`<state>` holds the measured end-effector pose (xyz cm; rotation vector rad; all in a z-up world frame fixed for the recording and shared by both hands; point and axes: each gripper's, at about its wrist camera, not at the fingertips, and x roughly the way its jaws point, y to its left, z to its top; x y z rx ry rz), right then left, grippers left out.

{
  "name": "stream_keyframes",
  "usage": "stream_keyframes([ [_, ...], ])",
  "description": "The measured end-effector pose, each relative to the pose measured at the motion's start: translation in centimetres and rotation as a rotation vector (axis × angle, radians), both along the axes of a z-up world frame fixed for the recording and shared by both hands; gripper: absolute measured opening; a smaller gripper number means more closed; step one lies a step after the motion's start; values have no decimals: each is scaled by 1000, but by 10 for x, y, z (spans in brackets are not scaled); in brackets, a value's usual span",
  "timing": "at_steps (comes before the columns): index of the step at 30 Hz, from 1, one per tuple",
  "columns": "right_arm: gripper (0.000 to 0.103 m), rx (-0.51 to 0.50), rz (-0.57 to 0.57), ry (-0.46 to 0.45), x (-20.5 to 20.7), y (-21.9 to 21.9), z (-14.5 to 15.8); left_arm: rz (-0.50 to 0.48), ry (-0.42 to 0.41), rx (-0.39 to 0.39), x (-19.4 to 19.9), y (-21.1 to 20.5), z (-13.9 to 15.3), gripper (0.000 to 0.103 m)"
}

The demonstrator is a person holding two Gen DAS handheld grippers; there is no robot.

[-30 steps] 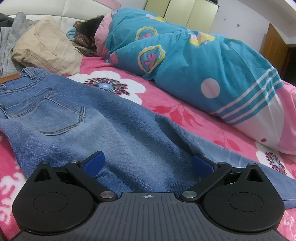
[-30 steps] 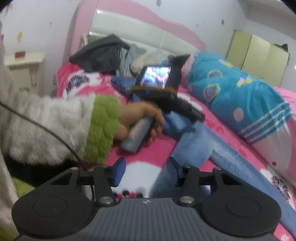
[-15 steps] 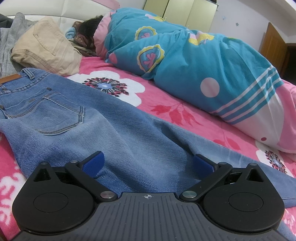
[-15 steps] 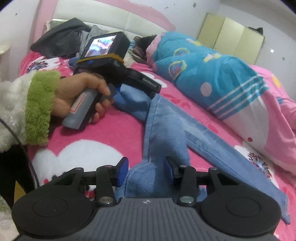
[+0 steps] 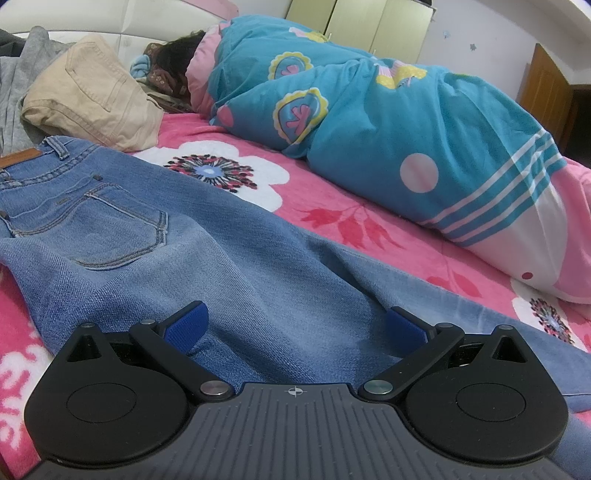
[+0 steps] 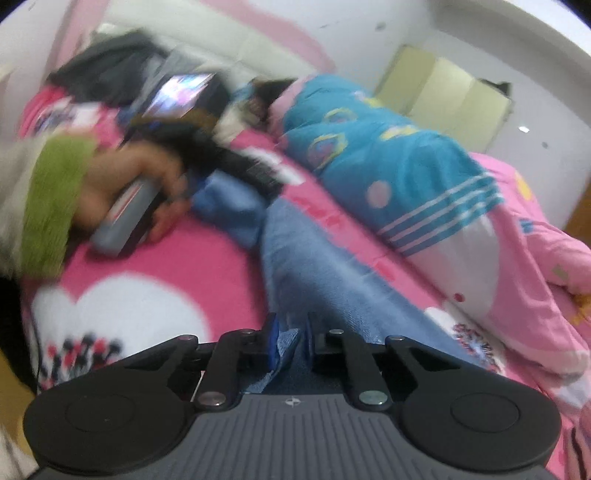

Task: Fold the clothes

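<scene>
1. My right gripper point(image 6: 290, 341): the blue-padded fingers point(image 6: 272, 341) stand narrow and are closing, with a bunched fold of the faded blue denim jeans point(image 6: 306, 280) between them. The denim fills the gap; the right wrist view is motion-blurred, so I read the pads as pressing the cloth but cannot vouch for how firmly.
2. My left gripper point(image 5: 295, 325): fingers point(image 5: 186, 325) spread wide, one to each side of a stretch of the jeans point(image 5: 229, 266). The pads sit low over the cloth without pinching it.
3. The jeans lie flat on the pink floral bedspread point(image 5: 369, 229), back side up. In the left wrist view a back pocket and a brown leather waistband patch point(image 5: 20, 157) lie at far left, and a leg runs toward lower right.
4. In the right wrist view, my left hand point(image 6: 129, 184) in a fuzzy white sleeve with a green cuff point(image 6: 51, 206) grips the grey handle of the left gripper, resting on the bed beside the jeans.
5. Beyond the waistband: a folded pair of beige trousers point(image 5: 92, 96), touching the jeans' top edge, with grey clothing point(image 5: 22, 85) to its left.
6. Further back: a person lies under a teal patterned quilt point(image 5: 369, 122) along the far side of the bed, well apart from the jeans.
7. Farthest: pale yellow-green wardrobe doors point(image 5: 362, 22) against the wall.
</scene>
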<state>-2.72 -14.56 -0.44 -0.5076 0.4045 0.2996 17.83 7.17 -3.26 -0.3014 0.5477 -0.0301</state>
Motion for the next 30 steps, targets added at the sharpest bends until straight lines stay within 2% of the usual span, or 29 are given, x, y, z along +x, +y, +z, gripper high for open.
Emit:
stream_keyframes([
  [3,13,81,-47,-35,11,-22,26,0,0,0,0,0,0,103],
  [9,12,142,-135,-71,60,-71,52,-1,0,1,0,0,0,103],
  [13,12,203,-197,-5,106,-108,46,-2,1,1,0,0,0,103],
  [17,13,297,-271,161,156,-145,23,-2,1,2,1,0,0,103],
  [19,27,395,-315,230,171,-167,20,-2,1,4,1,-1,0,103],
  [20,34,427,-327,233,176,-174,24,-1,2,4,1,-1,0,103],
  [23,39,483,-339,172,185,-184,44,-1,2,7,1,-1,1,103],
  [24,42,491,-321,163,189,-183,51,0,2,8,1,-1,1,103],
  [26,42,468,-215,188,204,-160,59,0,3,10,1,-2,1,103],
  [30,45,385,71,323,250,-80,53,-1,3,7,1,-1,1,103],
])
